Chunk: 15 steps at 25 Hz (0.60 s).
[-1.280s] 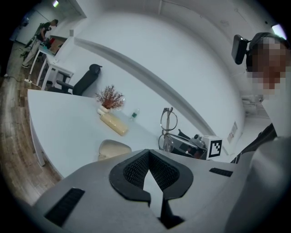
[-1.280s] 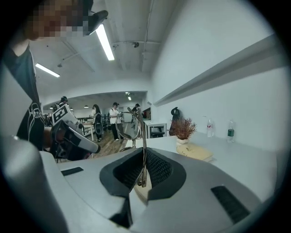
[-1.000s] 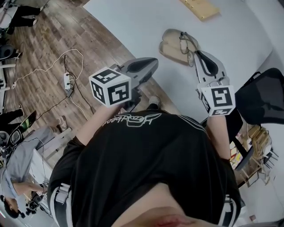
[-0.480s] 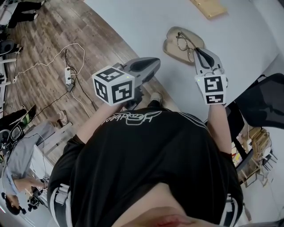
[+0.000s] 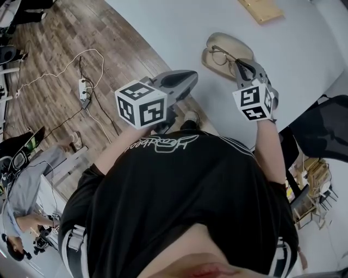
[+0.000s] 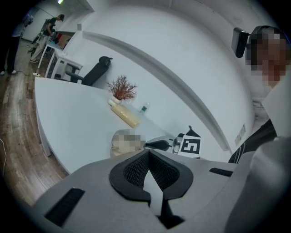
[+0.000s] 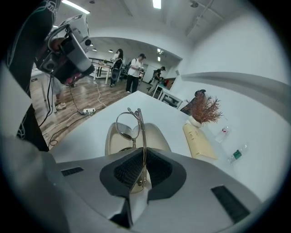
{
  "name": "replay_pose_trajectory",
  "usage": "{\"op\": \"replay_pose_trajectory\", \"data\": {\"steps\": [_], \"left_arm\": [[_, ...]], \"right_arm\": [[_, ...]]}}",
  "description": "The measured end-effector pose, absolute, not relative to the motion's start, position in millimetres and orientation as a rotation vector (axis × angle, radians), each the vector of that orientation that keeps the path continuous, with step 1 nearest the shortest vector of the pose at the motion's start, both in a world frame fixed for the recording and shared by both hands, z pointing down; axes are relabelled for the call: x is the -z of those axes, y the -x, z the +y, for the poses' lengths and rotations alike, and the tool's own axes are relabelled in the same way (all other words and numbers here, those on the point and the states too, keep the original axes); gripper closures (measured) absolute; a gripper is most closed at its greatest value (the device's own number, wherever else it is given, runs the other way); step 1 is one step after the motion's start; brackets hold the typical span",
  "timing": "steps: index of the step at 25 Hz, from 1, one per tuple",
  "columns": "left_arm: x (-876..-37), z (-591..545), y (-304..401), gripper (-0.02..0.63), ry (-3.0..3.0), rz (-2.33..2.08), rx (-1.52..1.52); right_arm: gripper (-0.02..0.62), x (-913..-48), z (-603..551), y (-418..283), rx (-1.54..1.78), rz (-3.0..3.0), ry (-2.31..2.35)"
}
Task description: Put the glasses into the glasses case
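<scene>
The thin metal-framed glasses [image 5: 222, 55] hang just above the open beige glasses case [image 5: 231, 42] on the white table [image 5: 163, 32]. My right gripper [image 5: 243, 69] is shut on one temple arm. In the right gripper view the glasses [image 7: 127, 125] stand upright between the pads of my right gripper [image 7: 143, 152], one lens over the case [image 7: 157, 136]. My left gripper [image 5: 186, 76] hovers at the table's near edge, left of the case, shut and empty. In the left gripper view, the tips of my left gripper [image 6: 148, 154] meet with nothing between them.
A long beige block [image 5: 262, 8] lies beyond the case. A pot of reddish twigs [image 7: 204, 109] and a small bottle [image 7: 238, 152] stand further back. A black chair [image 5: 321, 125] is at the right. A power strip [image 5: 83, 96] and cables lie on the wooden floor.
My right gripper has sunk and rolled, bringing the glasses from the case's right side to over the case. The left gripper has dipped slightly.
</scene>
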<state>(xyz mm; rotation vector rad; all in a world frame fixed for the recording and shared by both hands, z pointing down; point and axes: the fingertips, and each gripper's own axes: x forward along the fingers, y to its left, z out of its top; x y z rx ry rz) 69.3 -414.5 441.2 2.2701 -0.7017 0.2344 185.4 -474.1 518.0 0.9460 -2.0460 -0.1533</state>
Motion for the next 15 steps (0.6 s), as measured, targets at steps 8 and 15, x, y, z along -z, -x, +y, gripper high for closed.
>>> {"op": "replay_pose_trajectory", "data": {"steps": [8,15], "left_arm": [[-445.9,-424.4,-71.3,0.6,-2.248,-0.729,-0.223],[-448.3,-431.9,-72.3,0.6,-2.232,-0.759,-0.215]], "right_arm": [[0.571,-542.5,-475.8,-182.3,0.199,-1.973,-0.817],[0.571,-554.5,-479.2,-182.6,0.215,-1.932,-0.737]]}}
